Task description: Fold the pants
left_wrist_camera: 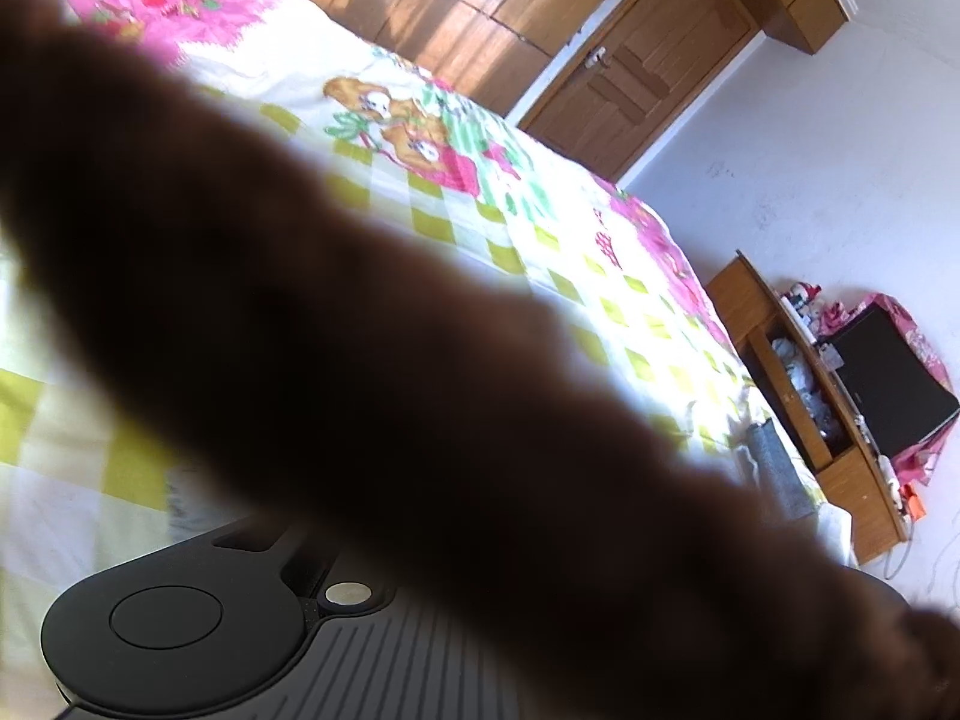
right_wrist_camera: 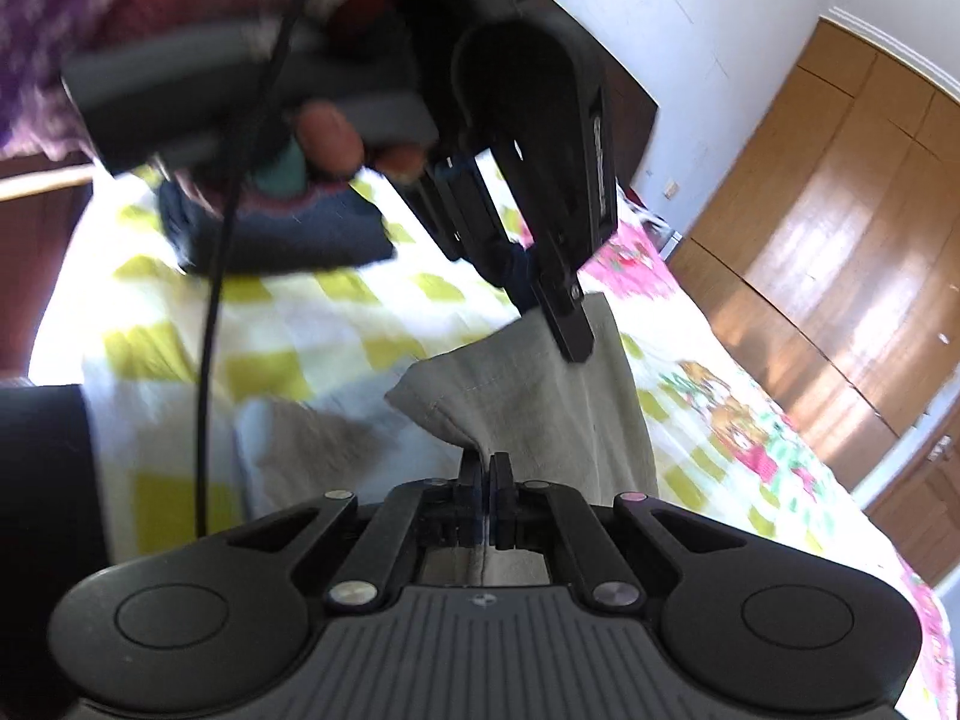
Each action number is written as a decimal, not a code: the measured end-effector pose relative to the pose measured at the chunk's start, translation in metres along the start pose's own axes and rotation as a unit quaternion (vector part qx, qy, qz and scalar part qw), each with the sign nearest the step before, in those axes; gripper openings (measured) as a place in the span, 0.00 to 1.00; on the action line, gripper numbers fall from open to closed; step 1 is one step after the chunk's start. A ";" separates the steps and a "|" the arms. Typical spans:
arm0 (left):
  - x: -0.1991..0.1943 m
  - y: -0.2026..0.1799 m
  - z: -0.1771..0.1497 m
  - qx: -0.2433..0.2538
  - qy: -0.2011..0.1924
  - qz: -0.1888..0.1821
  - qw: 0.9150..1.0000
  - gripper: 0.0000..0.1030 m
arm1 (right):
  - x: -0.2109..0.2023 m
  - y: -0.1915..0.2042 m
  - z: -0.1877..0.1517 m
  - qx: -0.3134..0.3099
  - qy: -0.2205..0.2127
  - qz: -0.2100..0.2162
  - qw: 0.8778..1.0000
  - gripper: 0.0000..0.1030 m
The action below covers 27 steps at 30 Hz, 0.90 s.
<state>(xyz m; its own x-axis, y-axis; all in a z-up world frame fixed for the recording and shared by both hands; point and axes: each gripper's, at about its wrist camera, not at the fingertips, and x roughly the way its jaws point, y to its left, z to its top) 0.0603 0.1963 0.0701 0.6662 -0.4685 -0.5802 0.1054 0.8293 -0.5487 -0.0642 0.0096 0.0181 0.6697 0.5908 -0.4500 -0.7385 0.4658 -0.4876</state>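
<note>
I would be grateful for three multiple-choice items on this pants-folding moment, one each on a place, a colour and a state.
1. Where does the dark blue folded garment lie?
A. on the bedspread
B. on the floor
C. in the wardrobe

2. What colour are the pants?
A. red
B. black
C. grey-beige

3. How is the right gripper?
A. wide open
B. shut on the pants
C. shut on nothing

Answers: 1 A, it rests on the checked cover; 2 C, the pale cloth shows; 3 B, its closed jaws pinch a fold of cloth.
</note>
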 end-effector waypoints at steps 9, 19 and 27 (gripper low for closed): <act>0.035 0.065 -0.043 -0.002 0.046 0.111 0.993 0.07 | 0.042 0.030 -0.021 -0.036 0.062 0.061 0.996 0.22; 0.014 0.033 -0.043 0.093 0.015 0.161 0.983 0.13 | -0.004 -0.076 -0.049 0.121 0.093 -0.029 0.988 0.33; 0.022 -0.014 -0.047 0.135 0.006 0.160 0.978 0.13 | -0.018 -0.179 -0.131 0.271 0.180 -0.133 0.936 0.42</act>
<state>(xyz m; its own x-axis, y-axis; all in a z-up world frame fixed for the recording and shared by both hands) 0.0386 0.1599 0.0368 0.6883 -0.1744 -0.7041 0.0850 0.9834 -0.1606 0.0662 -0.1706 0.0149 0.7459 0.1915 -0.6379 -0.4088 0.8878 -0.2114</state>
